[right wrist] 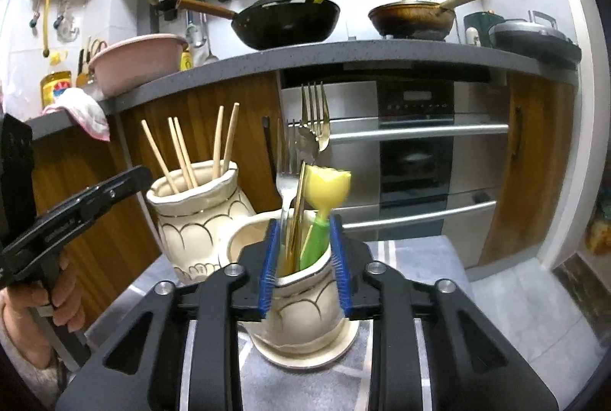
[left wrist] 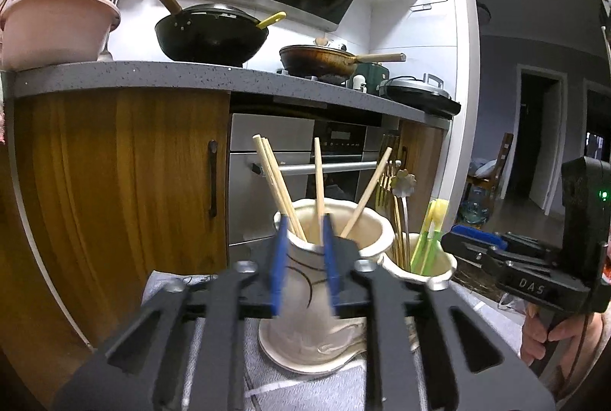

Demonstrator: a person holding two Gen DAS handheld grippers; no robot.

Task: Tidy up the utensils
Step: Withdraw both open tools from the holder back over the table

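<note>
Two cream ceramic holders stand on a grey cloth. The taller holder [left wrist: 313, 281] [right wrist: 198, 216] holds several wooden chopsticks [left wrist: 278, 182] [right wrist: 183, 151]. The shorter holder [right wrist: 305, 304] [left wrist: 424, 266] holds forks [right wrist: 313, 113], a spoon, gold utensils and a yellow-green brush [right wrist: 324, 189]. My left gripper [left wrist: 305, 258] is open, its blue pads either side of the taller holder's near rim. My right gripper [right wrist: 305, 266] is open, its pads either side of the shorter holder. Neither grips anything.
A grey counter [left wrist: 152, 71] runs behind with a black wok [left wrist: 210, 37], a brown pan [left wrist: 320, 60], a pink basin [left wrist: 57, 25] and a cooker. Below are wooden cabinet doors [left wrist: 114, 174] and a steel oven [right wrist: 416, 151]. The grey cloth [right wrist: 420, 258] covers the stand.
</note>
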